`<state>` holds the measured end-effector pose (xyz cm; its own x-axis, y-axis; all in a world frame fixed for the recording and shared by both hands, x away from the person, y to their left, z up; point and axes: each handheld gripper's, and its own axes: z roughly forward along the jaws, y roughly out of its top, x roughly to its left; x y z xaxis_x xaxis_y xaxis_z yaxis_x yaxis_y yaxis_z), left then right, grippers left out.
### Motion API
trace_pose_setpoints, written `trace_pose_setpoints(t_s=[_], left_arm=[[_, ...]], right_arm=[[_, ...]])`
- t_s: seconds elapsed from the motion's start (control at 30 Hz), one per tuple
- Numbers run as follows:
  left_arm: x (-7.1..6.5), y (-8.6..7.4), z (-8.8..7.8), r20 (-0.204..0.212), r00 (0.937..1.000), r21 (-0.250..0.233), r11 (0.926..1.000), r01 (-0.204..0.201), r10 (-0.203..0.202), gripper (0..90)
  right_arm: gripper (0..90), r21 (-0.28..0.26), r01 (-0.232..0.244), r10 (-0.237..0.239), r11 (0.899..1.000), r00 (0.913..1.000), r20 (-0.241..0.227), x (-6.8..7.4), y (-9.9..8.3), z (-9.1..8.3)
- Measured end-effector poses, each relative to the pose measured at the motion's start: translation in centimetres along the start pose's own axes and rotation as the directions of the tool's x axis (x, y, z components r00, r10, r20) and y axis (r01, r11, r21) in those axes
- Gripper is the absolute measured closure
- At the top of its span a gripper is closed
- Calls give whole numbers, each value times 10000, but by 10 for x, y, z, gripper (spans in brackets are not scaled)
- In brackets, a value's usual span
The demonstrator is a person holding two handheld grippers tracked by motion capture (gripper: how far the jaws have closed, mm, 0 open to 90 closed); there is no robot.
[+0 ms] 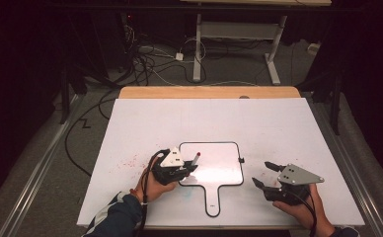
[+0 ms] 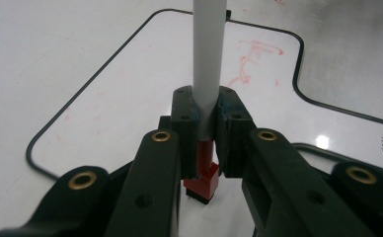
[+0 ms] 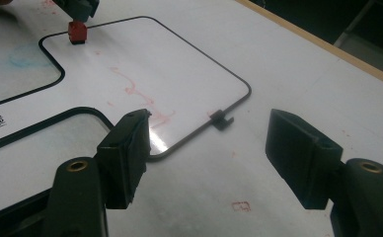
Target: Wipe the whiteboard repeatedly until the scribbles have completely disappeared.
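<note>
The left gripper (image 1: 187, 168) sits at the near left corner of a small handled whiteboard (image 1: 219, 170), and its jaws are clamped on a whiteboard marker (image 2: 208, 79). In the left gripper view the marker's white barrel runs up between the two black pads, and its red end (image 2: 203, 183) with a dark tip sticks out on the near side of the jaws, close to the board surface; whether it touches cannot be told. In the high view the marker stands tilted above the board's left part, with its far end red. The board lies flat on the white table top (image 1: 278, 128) and carries faint red smears (image 2: 251, 61) on its white face. The right gripper (image 1: 267, 174) rests in the person's right hand just right of the board, near its right edge. Its jaws stand wide apart with nothing between them, over the bare table beside the board's small black edge clip (image 3: 221, 120).
</note>
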<state>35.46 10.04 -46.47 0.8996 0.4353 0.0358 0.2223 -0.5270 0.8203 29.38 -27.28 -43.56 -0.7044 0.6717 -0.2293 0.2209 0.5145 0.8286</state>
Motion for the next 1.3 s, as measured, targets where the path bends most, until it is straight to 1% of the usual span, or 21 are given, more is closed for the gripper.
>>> trace_pose_setpoints(t_s=[0.13,0.27,0.33,0.43,0.5,0.63,0.7,0.8,0.9,0.93,1.0,1.03,1.07,1.1,1.13,1.17,1.3], left_arm=[[5,-8,-7,-108,9997,-158,9997,198,-199,786],[9,-9,-6,15,9995,-330,9990,307,-307,786],[9,-6,-1,112,9995,-407,9987,308,-303,786],[6,2,9,241,9996,-375,9992,139,-130,786],[3,9,17,263,9997,-333,9994,16,-7,786],[-5,20,30,456,9987,-309,9993,-232,246,786],[-9,25,36,499,9980,-296,9989,-364,378,786],[-14,31,43,575,9973,-306,9986,-439,456,786],[-19,38,51,650,9967,-377,9982,-469,493,785],[-21,41,53,655,9962,-375,9978,-548,571,786],[-26,47,58,718,9953,-446,9970,-627,658,786],[-28,49,60,736,9947,-478,9965,-681,715,785],[-30,52,62,782,9940,-515,9961,-722,761,785],[-32,54,64,791,9936,-523,9957,-760,800,785],[-33,57,66,791,9938,-579,9956,-736,781,785],[-34,59,68,832,9934,-579,9956,-740,787,785],[-40,65,75,835,9928,-651,9946,-809,862,784]], right_arm=[[339,23,-9,9,10000,10000,0,0,0,0],[339,18,88,-88,10000,10000,3,1,0,0],[340,26,74,-74,10000,10000,7,1,0,0],[340,52,85,-85,10000,10000,-22,1,0,1],[340,71,113,-113,9999,9999,-26,2,0,2],[339,78,66,-65,9999,10000,-57,1,0,3],[338,13,-17,17,10000,10000,-89,1,1,4],[340,-237,-147,145,9996,9998,-105,1,6,6],[345,-539,-363,346,9979,9989,-321,2,13,8],[346,-614,-440,415,9971,9983,-415,2,16,9],[361,-740,-472,426,9961,9971,-623,4,20,11],[384,-814,-549,495,9952,9965,-674,5,22,12],[415,-947,-703,625,9930,9946,-826,5,24,13],[419,-1158,-890,783,9893,9925,-940,6,25,13],[421,-1279,-988,870,9869,9917,-946,6,27,13],[416,-1260,-1041,923,9866,9911,-964,7,30,15],[416,-1320,-1266,1071,9831,9836,-1454,8,38,20]])
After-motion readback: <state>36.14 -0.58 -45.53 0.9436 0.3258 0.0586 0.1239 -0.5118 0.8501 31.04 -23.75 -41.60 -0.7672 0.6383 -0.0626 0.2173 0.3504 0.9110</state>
